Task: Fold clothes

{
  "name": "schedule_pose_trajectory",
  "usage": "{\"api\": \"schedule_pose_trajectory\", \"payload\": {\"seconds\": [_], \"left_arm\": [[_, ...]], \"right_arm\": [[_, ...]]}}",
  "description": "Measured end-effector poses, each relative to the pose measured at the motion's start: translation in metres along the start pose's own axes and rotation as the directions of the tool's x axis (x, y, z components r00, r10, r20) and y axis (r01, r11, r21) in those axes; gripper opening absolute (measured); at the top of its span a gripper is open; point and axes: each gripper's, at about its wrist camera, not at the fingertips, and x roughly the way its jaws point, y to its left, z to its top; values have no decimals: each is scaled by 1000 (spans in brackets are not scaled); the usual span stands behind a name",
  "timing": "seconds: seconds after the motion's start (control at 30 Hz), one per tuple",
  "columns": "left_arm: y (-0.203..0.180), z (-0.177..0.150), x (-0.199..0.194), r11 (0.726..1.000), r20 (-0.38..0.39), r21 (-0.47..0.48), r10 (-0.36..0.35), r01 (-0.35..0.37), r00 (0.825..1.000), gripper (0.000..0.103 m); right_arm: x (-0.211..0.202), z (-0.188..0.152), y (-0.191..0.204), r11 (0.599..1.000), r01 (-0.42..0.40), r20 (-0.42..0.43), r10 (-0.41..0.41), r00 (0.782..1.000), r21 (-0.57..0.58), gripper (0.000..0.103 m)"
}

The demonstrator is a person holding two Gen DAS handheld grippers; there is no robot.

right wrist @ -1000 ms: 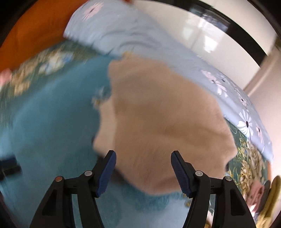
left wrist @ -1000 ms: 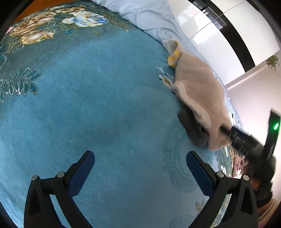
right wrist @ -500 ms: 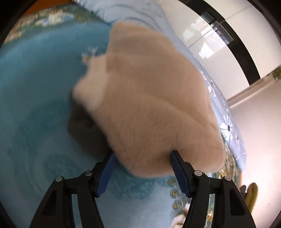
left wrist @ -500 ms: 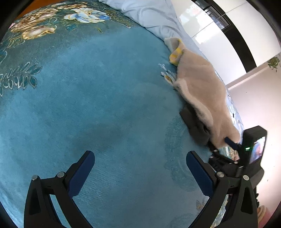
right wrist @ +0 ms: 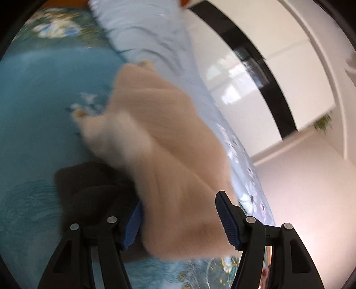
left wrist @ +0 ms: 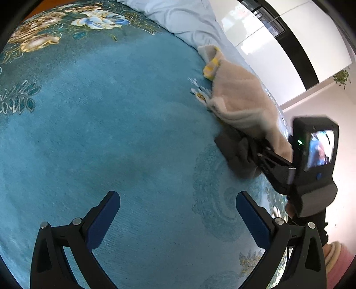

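- Beige fleece garment [left wrist: 242,106] lying on the teal bedspread [left wrist: 111,124], along its border with the pale blue quilt [left wrist: 189,20]; long axis running from the far end with a yellow patch [left wrist: 211,66] toward the near right.
- Near end of the same garment [right wrist: 178,177] filling the space between the jaws of the right gripper [right wrist: 180,220] in the right wrist view; picture blurred.
- Right gripper's jaws set moderately apart, blue pads [right wrist: 228,220] flanking the cloth; cannot tell whether pressing on it.
- Dark grey garment [left wrist: 238,151] bunched beneath and beside the beige one's near end, touching it; seen again at the lower left of the right wrist view [right wrist: 89,184].
- Right gripper [left wrist: 262,149] also visible from the left wrist view, tips buried at the meeting of the two garments.
- Left gripper [left wrist: 178,217] hovering over bare bedspread, well apart from the clothes, jaws spread wide, holding nothing.
- White wardrobe with a black strip [left wrist: 296,44] behind the bed.
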Motion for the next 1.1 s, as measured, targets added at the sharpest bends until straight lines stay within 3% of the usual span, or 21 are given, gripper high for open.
{"api": "schedule_pose_trajectory", "payload": {"seconds": [0.1,0.23,0.3,0.37,0.47,0.63,0.73,0.93,1.1], "left_arm": [[-2,-2,1,1000,-6,14,1,-1,1000,103],[0,-1,-1,1000,-3,13,4,-4,1000,103],[3,0,-2,1000,-4,0,2,-2,1000,103],[5,1,-3,1000,-9,-16,-8,8,1000,103],[6,1,-6,997,-22,-50,-66,65,998,103],[-3,0,-14,988,-35,-77,-137,134,990,103],[-13,-2,-20,976,-40,-103,-197,192,980,103],[-35,-8,-24,948,-47,-177,-276,264,960,103],[-46,-4,-11,884,-55,-314,-380,346,923,103]], "right_arm": [[1,2,17,994,45,24,-43,999,-98,70],[16,-2,0,999,29,-65,-32,997,-44,65],[18,-6,-12,999,8,-92,-11,996,-31,22],[12,-9,-26,999,-24,-87,21,996,-34,14],[-2,-12,-64,990,-84,-63,91,994,113,14],[-31,-17,-139,929,-151,13,156,988,337,13],[-52,-23,-158,910,-184,64,172,983,371,13],[-95,-65,-156,881,-228,93,208,974,414,12],[-109,-100,-168,853,-238,97,218,971,464,12]]}}
